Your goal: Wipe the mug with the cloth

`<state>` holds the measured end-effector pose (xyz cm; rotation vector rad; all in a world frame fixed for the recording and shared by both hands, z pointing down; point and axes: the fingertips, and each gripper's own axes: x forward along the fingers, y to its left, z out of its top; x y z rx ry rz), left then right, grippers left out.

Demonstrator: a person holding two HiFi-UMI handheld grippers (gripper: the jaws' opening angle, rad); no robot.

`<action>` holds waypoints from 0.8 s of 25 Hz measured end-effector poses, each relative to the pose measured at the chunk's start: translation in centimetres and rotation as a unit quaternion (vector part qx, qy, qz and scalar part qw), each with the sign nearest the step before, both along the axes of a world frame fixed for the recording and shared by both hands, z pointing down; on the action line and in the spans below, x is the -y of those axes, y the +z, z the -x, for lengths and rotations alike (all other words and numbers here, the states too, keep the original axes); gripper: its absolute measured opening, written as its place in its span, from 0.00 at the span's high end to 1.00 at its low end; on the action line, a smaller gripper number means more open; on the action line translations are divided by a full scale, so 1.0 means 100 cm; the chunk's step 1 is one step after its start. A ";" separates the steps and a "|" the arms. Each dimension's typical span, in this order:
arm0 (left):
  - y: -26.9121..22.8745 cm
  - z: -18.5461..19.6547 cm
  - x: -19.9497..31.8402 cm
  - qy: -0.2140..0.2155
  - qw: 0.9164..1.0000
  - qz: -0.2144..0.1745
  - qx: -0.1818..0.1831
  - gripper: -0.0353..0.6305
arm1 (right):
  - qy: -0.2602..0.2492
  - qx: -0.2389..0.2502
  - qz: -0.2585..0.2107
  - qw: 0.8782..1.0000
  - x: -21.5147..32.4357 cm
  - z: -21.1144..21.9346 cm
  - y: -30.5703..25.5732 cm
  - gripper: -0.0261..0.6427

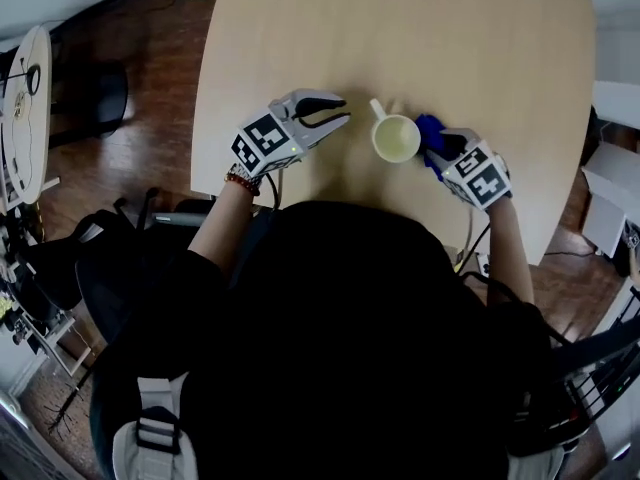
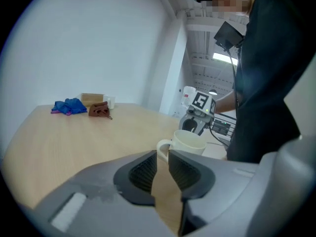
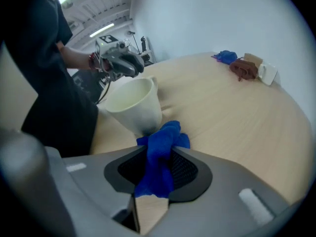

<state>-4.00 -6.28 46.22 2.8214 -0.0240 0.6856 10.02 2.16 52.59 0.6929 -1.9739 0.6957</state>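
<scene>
A cream mug [image 1: 396,139] stands upright on the pale wooden table [image 1: 450,28], its handle pointing toward the far left. My right gripper [image 1: 440,148] is just right of the mug and is shut on a blue cloth [image 3: 165,135]. The cloth bunches out past the jaws against the mug's lower wall [image 3: 132,105]. In the head view the cloth [image 1: 431,133] shows as a blue patch between gripper and mug. My left gripper [image 1: 343,111] hovers left of the mug [image 2: 190,142], a short gap away, jaws nearly together with nothing between them.
At the table's far end lie a second blue cloth [image 2: 69,106], a brown cloth [image 2: 99,110], a small cardboard box [image 2: 91,98] and a small white object [image 3: 267,74]. The table's near edge runs close in front of the person. A dark chair [image 1: 100,98] stands off to the left.
</scene>
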 end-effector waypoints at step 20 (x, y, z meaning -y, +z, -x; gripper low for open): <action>-0.008 -0.038 -0.027 0.016 0.990 -0.133 0.036 0.72 | 0.086 -0.082 -0.057 0.991 -0.015 -0.018 0.018 0.77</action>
